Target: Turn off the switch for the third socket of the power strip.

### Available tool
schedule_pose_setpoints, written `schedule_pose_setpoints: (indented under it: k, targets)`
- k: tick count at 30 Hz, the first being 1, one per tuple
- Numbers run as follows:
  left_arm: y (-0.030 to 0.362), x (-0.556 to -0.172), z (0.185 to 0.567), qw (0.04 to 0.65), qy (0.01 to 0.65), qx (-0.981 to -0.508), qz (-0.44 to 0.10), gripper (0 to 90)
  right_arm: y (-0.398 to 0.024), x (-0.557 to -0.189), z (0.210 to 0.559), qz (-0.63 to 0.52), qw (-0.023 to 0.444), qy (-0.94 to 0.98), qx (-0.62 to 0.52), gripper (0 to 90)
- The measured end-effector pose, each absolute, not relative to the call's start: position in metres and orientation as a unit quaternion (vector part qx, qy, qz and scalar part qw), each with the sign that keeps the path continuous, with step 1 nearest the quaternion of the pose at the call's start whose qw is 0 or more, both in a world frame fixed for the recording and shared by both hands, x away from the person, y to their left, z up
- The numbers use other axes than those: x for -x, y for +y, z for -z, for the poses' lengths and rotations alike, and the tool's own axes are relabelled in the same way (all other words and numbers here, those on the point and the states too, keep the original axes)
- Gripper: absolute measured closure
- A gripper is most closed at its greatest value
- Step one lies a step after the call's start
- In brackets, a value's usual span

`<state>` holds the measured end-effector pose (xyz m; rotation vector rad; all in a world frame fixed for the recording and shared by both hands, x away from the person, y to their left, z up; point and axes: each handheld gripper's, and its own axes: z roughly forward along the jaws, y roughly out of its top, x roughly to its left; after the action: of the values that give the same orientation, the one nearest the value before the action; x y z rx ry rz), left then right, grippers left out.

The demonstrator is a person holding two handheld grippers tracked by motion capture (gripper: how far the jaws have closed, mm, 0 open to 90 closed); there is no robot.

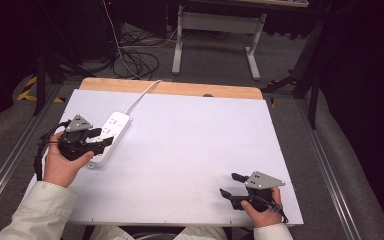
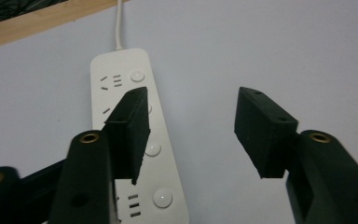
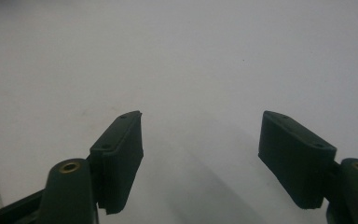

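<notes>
A white power strip (image 1: 111, 135) (image 2: 137, 140) with several sockets and round buttons lies at the left of the white table top, its cord (image 1: 142, 95) running to the far edge. My left gripper (image 1: 101, 136) (image 2: 192, 116) hovers over the strip's near half, open, its left jaw above the strip and its right jaw over bare table. Nothing sits between the jaws. My right gripper (image 1: 231, 185) (image 3: 200, 140) rests near the front right of the table, open and empty, pointing left over bare white surface.
The white table top (image 1: 190, 150) has a wooden strip (image 1: 180, 88) along its far edge. Beyond it stand a white desk frame (image 1: 215, 30) and loose cables (image 1: 135, 55) on the floor. Metal rails (image 1: 330, 165) run along both table sides.
</notes>
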<state>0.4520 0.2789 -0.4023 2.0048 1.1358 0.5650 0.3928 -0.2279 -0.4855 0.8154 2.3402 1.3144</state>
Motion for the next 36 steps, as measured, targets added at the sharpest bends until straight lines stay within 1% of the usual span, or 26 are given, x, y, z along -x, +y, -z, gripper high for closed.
schedule_pose_setpoints:
  k: [2, 3, 4, 5, 6, 7, 8, 13, 23, 31, 36]
  targets:
    - [0.280, -0.453, 0.402, 0.378, 0.449, -0.780, -0.217, 60.9, -0.228, -0.393, 0.485, -0.462, 0.168, 0.823, -0.286, 30.6]
    - [0.281, -0.455, 0.403, 0.381, 0.454, -0.778, -0.211, 71.8, -0.228, -0.393, 0.485, -0.463, 0.168, 0.822, -0.285, 30.6]
    - [0.282, -0.456, 0.403, 0.384, 0.459, -0.775, -0.204, 71.8, -0.228, -0.393, 0.485, -0.463, 0.168, 0.822, -0.285, 30.6]
    - [0.283, -0.456, 0.403, 0.383, 0.461, -0.775, -0.202, 79.4, -0.228, -0.393, 0.485, -0.463, 0.168, 0.823, -0.285, 30.6]
    - [0.284, -0.457, 0.403, 0.387, 0.463, -0.773, -0.197, 79.4, -0.228, -0.393, 0.485, -0.463, 0.168, 0.823, -0.285, 30.6]
    - [0.285, -0.458, 0.404, 0.386, 0.465, -0.772, -0.195, 82.8, -0.228, -0.392, 0.485, -0.463, 0.168, 0.822, -0.285, 30.7]
    - [0.286, -0.459, 0.404, 0.385, 0.465, -0.773, -0.195, 89.6, -0.228, -0.392, 0.485, -0.463, 0.168, 0.822, -0.285, 30.6]
    - [0.287, -0.465, 0.408, 0.385, 0.470, -0.775, -0.172, 90.0, -0.228, -0.392, 0.486, -0.463, 0.168, 0.823, -0.284, 30.5]
    - [0.289, -0.483, 0.426, 0.359, 0.479, -0.781, -0.177, 90.0, -0.228, -0.392, 0.486, -0.462, 0.168, 0.823, -0.284, 30.4]
    - [0.286, -0.488, 0.433, 0.328, 0.469, -0.800, -0.180, 90.0, -0.229, -0.392, 0.486, -0.463, 0.168, 0.823, -0.284, 30.5]
    - [0.285, -0.490, 0.438, 0.315, 0.474, -0.804, -0.172, 90.0, -0.229, -0.392, 0.486, -0.463, 0.168, 0.823, -0.283, 30.5]
